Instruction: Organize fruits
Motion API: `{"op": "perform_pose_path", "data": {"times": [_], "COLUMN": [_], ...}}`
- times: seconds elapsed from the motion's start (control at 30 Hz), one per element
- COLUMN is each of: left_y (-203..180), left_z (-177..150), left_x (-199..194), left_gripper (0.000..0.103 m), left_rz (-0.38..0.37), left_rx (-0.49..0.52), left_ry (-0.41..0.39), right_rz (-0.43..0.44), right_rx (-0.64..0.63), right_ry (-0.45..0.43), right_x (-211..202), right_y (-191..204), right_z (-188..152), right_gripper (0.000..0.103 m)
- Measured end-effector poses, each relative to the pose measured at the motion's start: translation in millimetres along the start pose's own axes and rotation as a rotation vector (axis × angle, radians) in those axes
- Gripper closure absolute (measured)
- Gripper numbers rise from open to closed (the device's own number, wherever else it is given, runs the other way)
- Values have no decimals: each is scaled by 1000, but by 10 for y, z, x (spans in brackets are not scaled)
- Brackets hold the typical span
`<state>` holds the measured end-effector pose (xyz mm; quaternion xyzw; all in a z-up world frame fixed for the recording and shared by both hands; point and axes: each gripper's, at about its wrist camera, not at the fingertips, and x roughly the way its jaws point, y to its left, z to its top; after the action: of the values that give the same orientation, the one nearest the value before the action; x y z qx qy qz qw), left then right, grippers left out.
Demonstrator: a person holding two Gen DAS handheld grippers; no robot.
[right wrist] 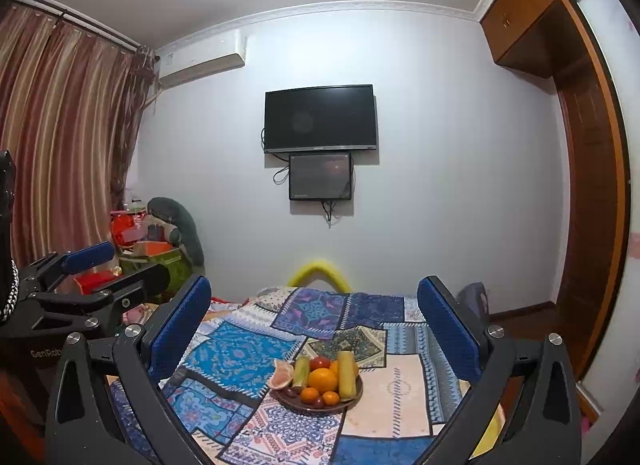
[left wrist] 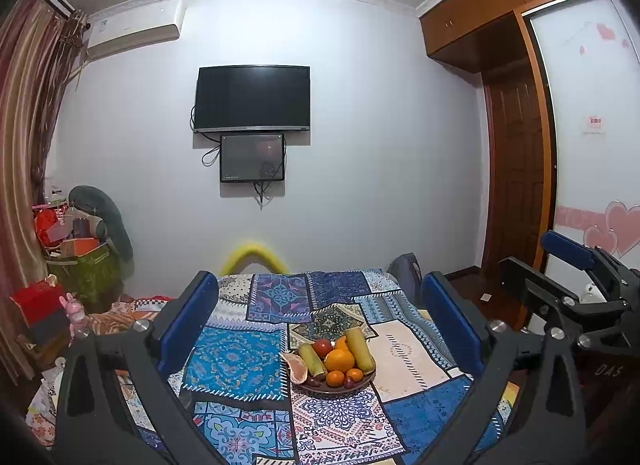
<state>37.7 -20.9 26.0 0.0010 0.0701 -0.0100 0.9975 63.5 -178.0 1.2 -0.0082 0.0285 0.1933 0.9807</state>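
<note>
1. A patchwork tablecloth (left wrist: 240,361) in blues, whites and purples fills the lower half of both views.
2. A dark television (left wrist: 252,99) hangs at the centre of the back wall, with a smaller screen (left wrist: 252,158) touching its lower edge.
3. The left gripper (left wrist: 320,329) is spread wide and holds nothing; its blue pads (left wrist: 188,317) frame the lower centre of the left wrist view.
4. The right gripper (right wrist: 316,329) is likewise spread wide and empty, and shows again at the right edge of the left wrist view.
5. A brown fruit bowl (left wrist: 332,387) sits on the cloth, lower centre, well apart from both grippers.
6. In the bowl: two upright yellow-green stalks (left wrist: 360,349), a large orange (left wrist: 339,360), a red fruit (left wrist: 322,347), small oranges (left wrist: 335,378) and a grapefruit slice (left wrist: 294,367) at the left rim.
</note>
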Motion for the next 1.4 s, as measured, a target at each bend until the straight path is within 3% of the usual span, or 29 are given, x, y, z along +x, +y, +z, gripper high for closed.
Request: {"op": "perform_pose_path", "data": {"times": [1.4], "left_y": [36], "left_z": [-4], "left_x": [39], "left_gripper": [0], "left_rz": [-19], "left_rx": [-18], "left_ry": [10], "right_rz": [-22], "right_rx": [14], "right_ry": [1], "right_x": [-42], "right_y": [-54], "right_z": [47], "right_gripper": [0]}}
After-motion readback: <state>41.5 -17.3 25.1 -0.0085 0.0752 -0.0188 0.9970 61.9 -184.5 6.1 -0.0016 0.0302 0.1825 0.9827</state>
